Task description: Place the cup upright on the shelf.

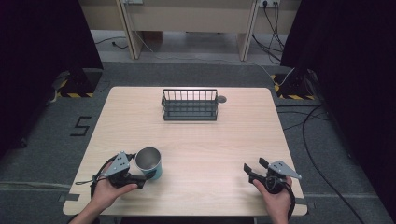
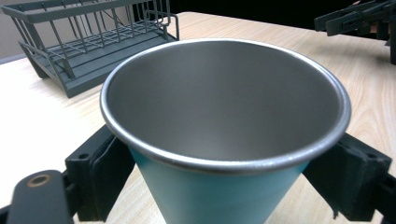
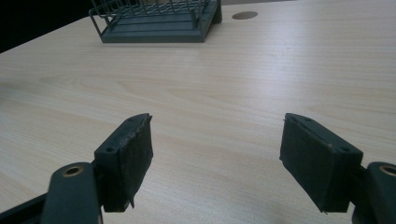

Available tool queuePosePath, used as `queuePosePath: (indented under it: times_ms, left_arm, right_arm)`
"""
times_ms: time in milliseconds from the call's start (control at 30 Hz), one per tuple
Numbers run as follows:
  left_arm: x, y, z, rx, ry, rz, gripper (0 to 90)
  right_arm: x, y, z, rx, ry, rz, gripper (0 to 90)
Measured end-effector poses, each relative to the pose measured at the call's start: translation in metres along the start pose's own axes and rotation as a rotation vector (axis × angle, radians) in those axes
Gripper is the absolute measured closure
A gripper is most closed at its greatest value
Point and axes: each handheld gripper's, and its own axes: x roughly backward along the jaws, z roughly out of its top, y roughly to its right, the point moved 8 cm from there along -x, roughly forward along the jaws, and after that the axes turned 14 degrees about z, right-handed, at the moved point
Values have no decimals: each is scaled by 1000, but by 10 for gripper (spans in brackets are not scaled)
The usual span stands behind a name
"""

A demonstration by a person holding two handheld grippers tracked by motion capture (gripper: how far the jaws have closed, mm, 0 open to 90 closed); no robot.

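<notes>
Teal metal cup with bare steel rim and inside upright at near left of light wood table. Left gripper fingers clamped on cup's teal wall, one each side. Right gripper at near right, fingers wide apart, nothing between, just bare wood. Dark wire rack basket at far middle, well apart from cup.

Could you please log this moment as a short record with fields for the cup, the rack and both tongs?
cup: teal outside, steel inside, upright, empty
cup position: near table edge, person's left
left tongs: jaws on either side of the cup
right tongs: open, holding nothing
rack: dark wire, empty, far middle of the table
table: light wood
</notes>
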Motion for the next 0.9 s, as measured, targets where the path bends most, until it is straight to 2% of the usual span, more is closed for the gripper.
queuePosePath:
  times_ms: [167, 233, 300, 433, 500, 900]
  left_arm:
    - [-7, 0, 1, 5, -4, -13, 133]
    - [-9, 0, 2, -8, 0, -13, 139]
    - [-10, 0, 2, -8, 6, -14, 144]
    - [-9, -1, 2, 7, 12, -14, 146]
    - [-7, -2, 7, 25, 31, -16, 147]
    - [-8, -5, 22, 11, 61, -5, 148]
  right_arm:
    - [0, 0, 0, 0, 5, -2, 261]
    - [0, 0, 0, -10, 3, -1, 262]
    - [0, 0, 0, 1, 1, 1, 262]
    - [0, 0, 0, -2, 4, 1, 262]
    - [0, 0, 0, -1, 2, 1, 262]
    - [0, 1, 0, -1, 7, -1, 262]
